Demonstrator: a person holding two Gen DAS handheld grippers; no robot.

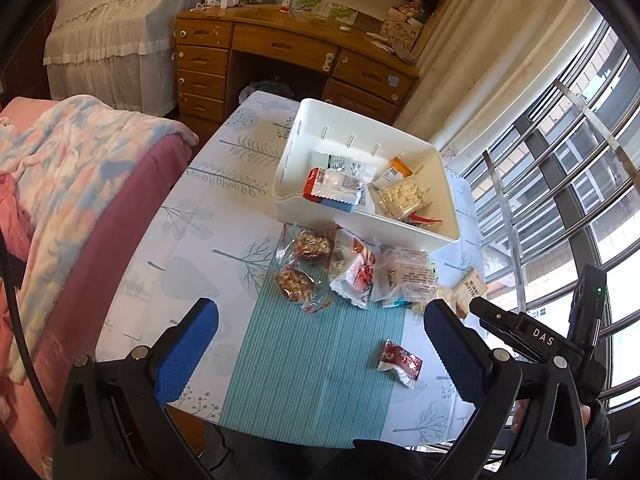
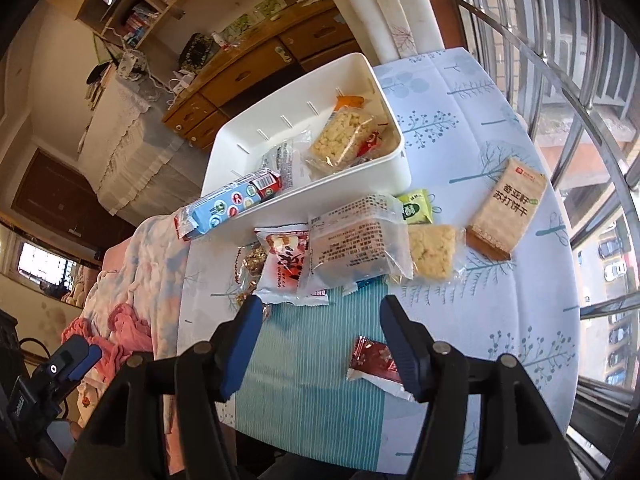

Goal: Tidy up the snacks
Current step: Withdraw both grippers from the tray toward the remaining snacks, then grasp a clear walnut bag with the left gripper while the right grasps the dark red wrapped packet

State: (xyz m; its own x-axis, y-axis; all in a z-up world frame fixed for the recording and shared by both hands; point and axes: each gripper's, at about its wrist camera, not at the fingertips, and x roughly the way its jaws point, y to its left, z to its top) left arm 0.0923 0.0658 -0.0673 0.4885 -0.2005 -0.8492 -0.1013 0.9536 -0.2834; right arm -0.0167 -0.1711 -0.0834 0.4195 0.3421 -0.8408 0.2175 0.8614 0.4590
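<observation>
A white bin [image 1: 312, 208] [image 2: 352, 188] sits on the table and holds several snack packs, among them a red-and-blue biscuit pack [image 1: 334, 190] [image 2: 228, 204] leaning over its rim. In front of it lie loose snacks: two clear nut packs [image 1: 298, 270], a red-and-white pack [image 1: 356, 276] [image 2: 286, 268], a clear wrapped cake [image 1: 408, 276] [image 2: 358, 240], a tan cracker pack [image 2: 508, 208] and a small red packet [image 1: 400, 362] [image 2: 374, 360]. My left gripper [image 1: 320, 328] is open and empty above the striped runner. My right gripper [image 2: 320, 322] is open and empty, with the red packet by its right finger.
The table has a tree-print cloth [image 1: 224, 200] and a teal striped runner [image 1: 316, 360]. A bed with blankets [image 1: 80, 184] lies left, a wooden desk [image 1: 288, 52] behind, and barred windows [image 1: 560, 168] right. A green packet [image 2: 416, 208] and a rice crisp bar [image 2: 434, 256] lie near the bin.
</observation>
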